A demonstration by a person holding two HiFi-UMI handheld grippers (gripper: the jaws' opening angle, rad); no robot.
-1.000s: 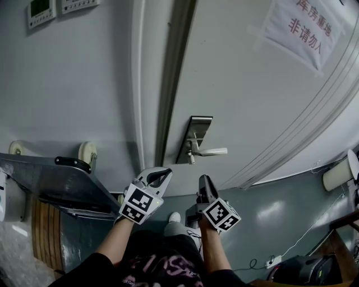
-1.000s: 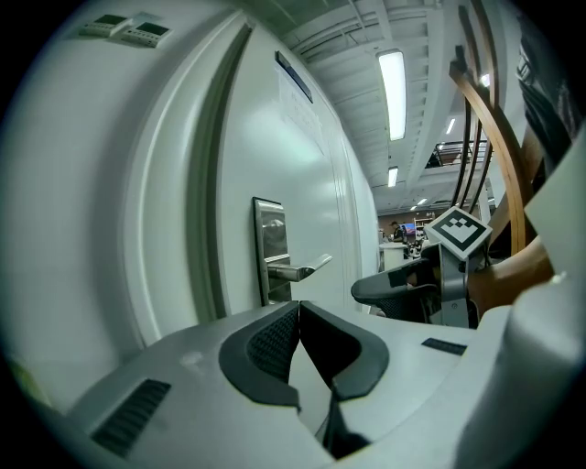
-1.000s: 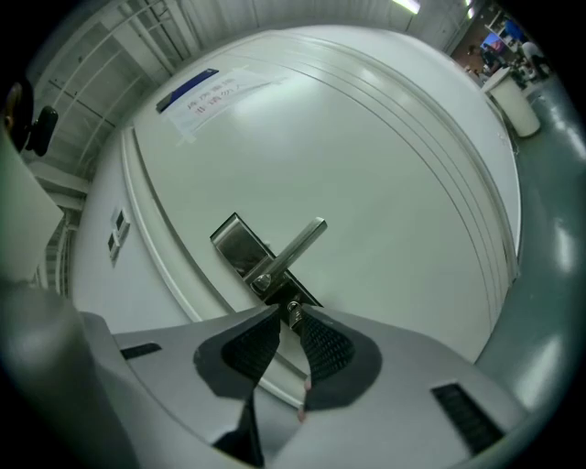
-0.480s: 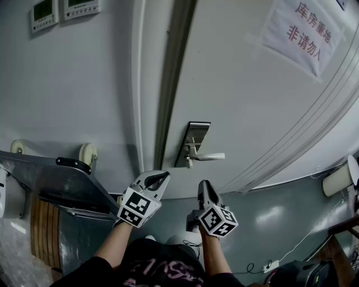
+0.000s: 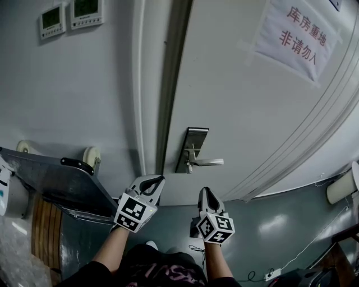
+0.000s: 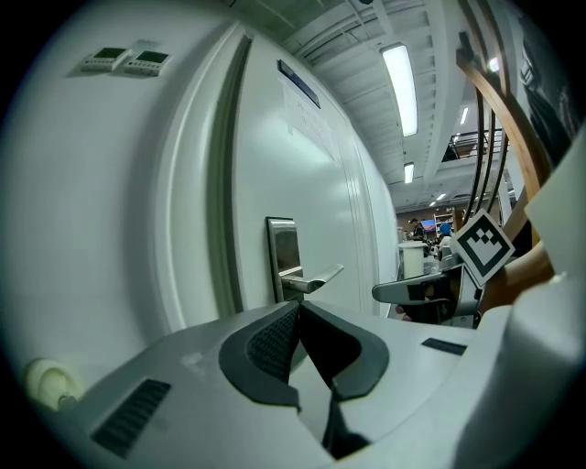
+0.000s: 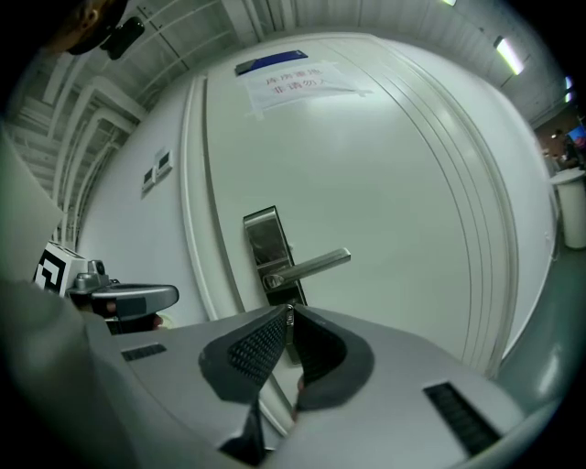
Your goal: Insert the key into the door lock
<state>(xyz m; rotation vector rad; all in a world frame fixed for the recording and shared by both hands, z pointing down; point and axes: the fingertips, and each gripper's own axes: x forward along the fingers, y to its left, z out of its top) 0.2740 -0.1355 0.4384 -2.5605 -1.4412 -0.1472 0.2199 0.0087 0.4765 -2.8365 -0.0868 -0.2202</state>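
Short of lock (image 7: 267, 247): right claw (image 7: 291, 310) just closing on thin key (image 7: 289, 332), left claw (image 6: 298, 310) together, empty; risked tilted key glancing off lock.

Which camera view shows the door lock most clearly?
The right gripper view: there the door lock faces the camera most squarely and looks largest. The left gripper view shows it narrower, from the side. The head view shows it small, from above.

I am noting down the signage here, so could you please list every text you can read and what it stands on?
"库房重地 非请勿入": red characters on the paper sign taped to the door.
Wall panels: displays too small to read.
Blue label above the sign: too blurred to read.
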